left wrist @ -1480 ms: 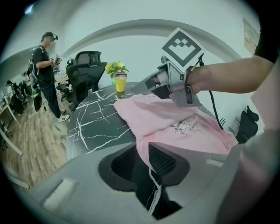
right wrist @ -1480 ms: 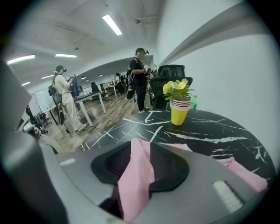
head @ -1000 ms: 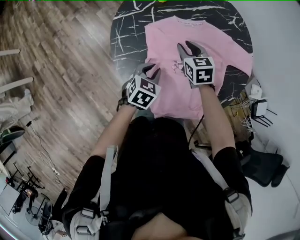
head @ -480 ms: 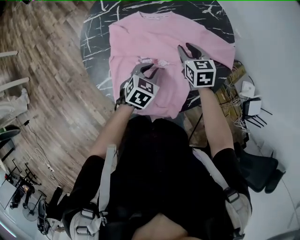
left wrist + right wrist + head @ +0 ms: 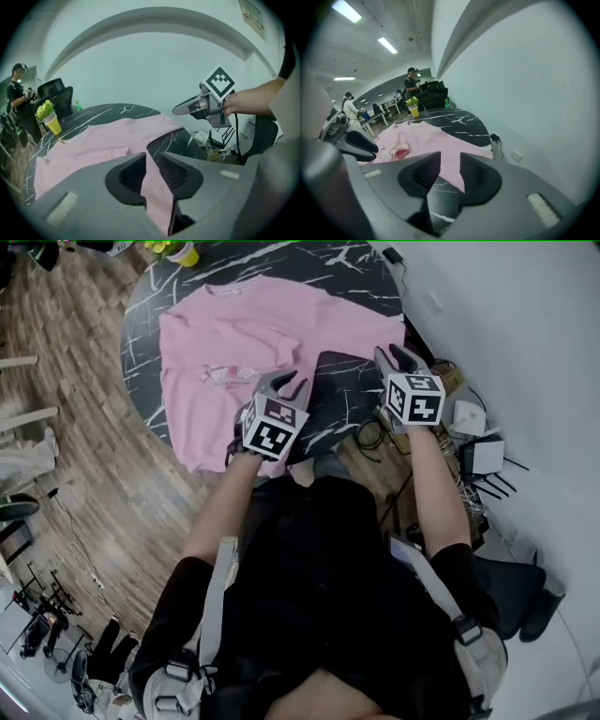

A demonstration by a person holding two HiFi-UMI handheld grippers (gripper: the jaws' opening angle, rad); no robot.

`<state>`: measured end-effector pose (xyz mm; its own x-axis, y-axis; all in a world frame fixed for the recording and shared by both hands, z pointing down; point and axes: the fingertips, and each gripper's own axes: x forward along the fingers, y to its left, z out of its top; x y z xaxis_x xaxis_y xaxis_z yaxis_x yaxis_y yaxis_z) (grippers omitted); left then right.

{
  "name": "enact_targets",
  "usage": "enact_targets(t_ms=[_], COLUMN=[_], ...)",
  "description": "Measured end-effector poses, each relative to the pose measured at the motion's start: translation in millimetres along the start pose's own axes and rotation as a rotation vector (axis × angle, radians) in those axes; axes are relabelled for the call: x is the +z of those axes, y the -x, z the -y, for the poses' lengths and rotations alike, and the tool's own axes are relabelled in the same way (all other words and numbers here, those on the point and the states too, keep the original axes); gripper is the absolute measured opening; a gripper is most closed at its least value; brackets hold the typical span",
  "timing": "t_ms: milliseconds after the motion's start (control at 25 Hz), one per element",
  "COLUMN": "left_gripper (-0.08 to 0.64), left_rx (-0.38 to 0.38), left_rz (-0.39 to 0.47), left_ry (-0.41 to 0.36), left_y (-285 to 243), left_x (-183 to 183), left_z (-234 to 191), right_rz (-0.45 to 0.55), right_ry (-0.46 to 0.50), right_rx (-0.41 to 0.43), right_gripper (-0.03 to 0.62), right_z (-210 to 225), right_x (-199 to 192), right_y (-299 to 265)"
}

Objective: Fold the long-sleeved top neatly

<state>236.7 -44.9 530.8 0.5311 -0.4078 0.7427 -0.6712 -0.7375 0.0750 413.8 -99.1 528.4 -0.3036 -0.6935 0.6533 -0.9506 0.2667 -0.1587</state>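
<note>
Our left claw [image 5: 283, 383] is squeezed tight on a fold of the pink top [image 5: 239, 334], down by the near edge of the round black table [image 5: 342, 395]. Our right claw [image 5: 396, 354] is a little bit apart and grabs nothing; it hangs in the air by the right rim of the table, close to the white wall [image 5: 506, 324], with one pink sleeve [image 5: 361, 329] just to its left. Most of the top lies flat on the left and far part of the table, and its near left corner hangs over the rim above the wooden floor [image 5: 84, 427].
</note>
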Motion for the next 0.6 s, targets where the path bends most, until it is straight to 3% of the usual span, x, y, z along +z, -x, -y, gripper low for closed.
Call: enact_targets(t_ms=[160,400,600], left_gripper=[0.092,0.091,0.092], left_rx=[-0.032,-0.094,-0.14], left_rz=[-0.026,-0.074,-0.116], left_ry=[-0.036,-0.088,-0.139], left_y=[-23.3,-64.8,-89.9], left_x=[14.7,31.3,37.2], left_z=[29.7,71.4,101.3], right_rz=[-0.015,-0.027,-0.114], right_ry=[-0.062,-0.279,-0.174], right_rx=[-0.039,-0.061,-0.083], right_gripper=[0.132,0.132,0.136], right_z=[43.0,92.3,103.5], right_x=[-30.2,-79.0,-129.4], right_y=[20.8,38.7,31.2])
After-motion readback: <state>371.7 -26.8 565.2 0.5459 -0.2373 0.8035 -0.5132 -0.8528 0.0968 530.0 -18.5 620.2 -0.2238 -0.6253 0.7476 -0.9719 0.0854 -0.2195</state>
